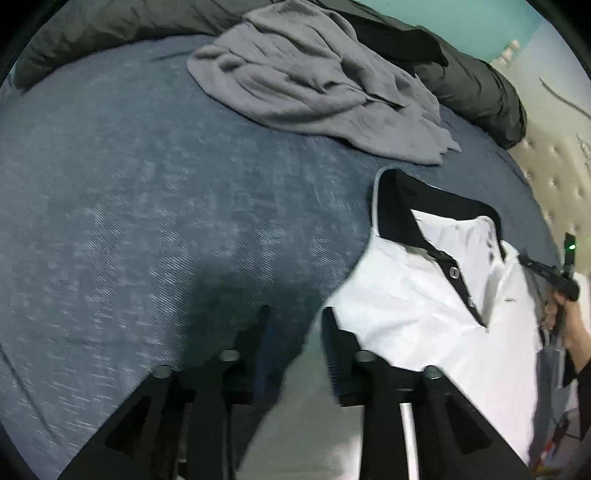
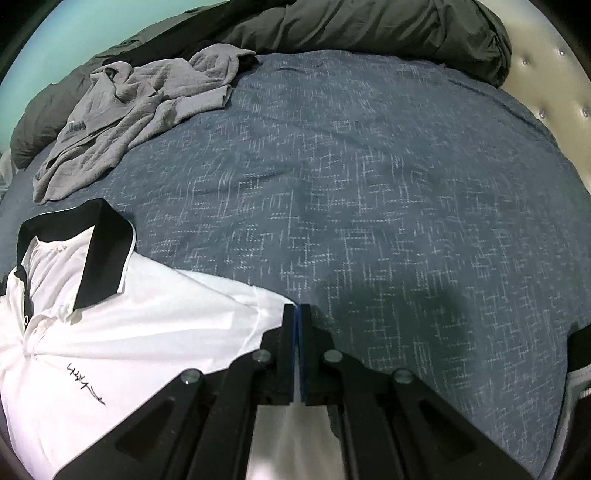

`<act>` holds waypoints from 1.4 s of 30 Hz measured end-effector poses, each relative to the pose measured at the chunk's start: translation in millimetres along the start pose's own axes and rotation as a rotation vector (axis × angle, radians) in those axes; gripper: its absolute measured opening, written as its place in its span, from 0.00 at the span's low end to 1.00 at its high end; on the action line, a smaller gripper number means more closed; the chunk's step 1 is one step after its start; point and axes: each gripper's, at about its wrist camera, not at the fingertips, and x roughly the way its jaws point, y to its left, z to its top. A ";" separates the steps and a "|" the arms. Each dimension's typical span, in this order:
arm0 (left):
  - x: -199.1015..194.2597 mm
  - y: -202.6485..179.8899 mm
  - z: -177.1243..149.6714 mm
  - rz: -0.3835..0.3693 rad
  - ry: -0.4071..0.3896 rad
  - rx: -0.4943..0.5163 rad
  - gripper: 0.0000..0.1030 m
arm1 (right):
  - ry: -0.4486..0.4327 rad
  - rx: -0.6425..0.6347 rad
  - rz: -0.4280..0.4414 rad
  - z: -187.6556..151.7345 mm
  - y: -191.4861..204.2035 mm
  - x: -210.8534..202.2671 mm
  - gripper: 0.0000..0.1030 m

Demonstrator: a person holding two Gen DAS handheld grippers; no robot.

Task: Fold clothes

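1. A bed fills both views, covered by a blue-grey bedspread [image 2: 388, 192] with a pale crosshatch weave; a cream tufted headboard [image 2: 554, 85] bounds it on one side and a turquoise wall [image 1: 476, 26] shows beyond
2. A dark olive duvet [image 2: 369, 26] is bunched along the far edge of the bed, so the open room ends there; the wide middle stretch of the bedspread lies bare
3. The white polo shirt [image 2: 147, 314], with black collar [image 2: 107, 254] and black button placket [image 1: 458, 280], lies front-up at the near edge of the bed, its lower part running over that edge toward the cameras; a small black script logo marks the chest
4. The left gripper [image 1: 295, 321] hovers at the shirt's shoulder with its jaws partly apart; the bedspread and the shirt's edge show in the gap, and no cloth is pressed between the pads
5. The right gripper [image 2: 298, 314] sits at the opposite shoulder seam with its jaws pressed together, blue pads meeting; white cloth lies just beside and under the tips, but whether any is pinched between them cannot be told
6. In the left wrist view the right gripper [image 1: 526, 263] reaches the shirt's far shoulder, with the person's hand [image 1: 569, 325] around its handle
7. A crumpled grey shirt [image 1: 317, 77] lies unfolded farther up the bed, against the duvet and well apart from the polo
8. No containers are in view
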 end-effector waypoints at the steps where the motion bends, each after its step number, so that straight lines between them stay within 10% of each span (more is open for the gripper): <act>1: 0.5 -0.6 -2.6 0.003 0.009 0.005 0.44 | 0.002 -0.001 0.002 -0.7 -0.4 -0.9 0.01; 4: 3.7 -1.8 -9.6 0.011 0.038 0.023 0.42 | 0.006 -0.006 0.007 -1.9 -0.3 -0.7 0.01; 7: 4.4 -2.0 -12.1 0.023 0.043 0.044 0.04 | 0.006 0.001 0.013 -1.0 0.4 2.2 0.01; 13: -20.1 1.5 -7.6 0.158 -0.051 0.079 0.03 | -0.010 -0.008 0.008 0.6 1.6 -3.3 0.01; 28: 3.6 19.8 -4.1 0.240 -0.033 0.013 0.08 | -0.001 0.027 0.028 1.5 -6.1 1.5 0.01; 33: -24.8 35.4 -15.6 0.185 -0.073 -0.068 0.37 | -0.060 0.118 0.067 -2.5 -29.9 -25.7 0.40; 42: -80.8 57.8 -83.8 0.137 -0.119 -0.150 0.42 | -0.090 0.240 0.168 -82.7 -64.2 -84.6 0.44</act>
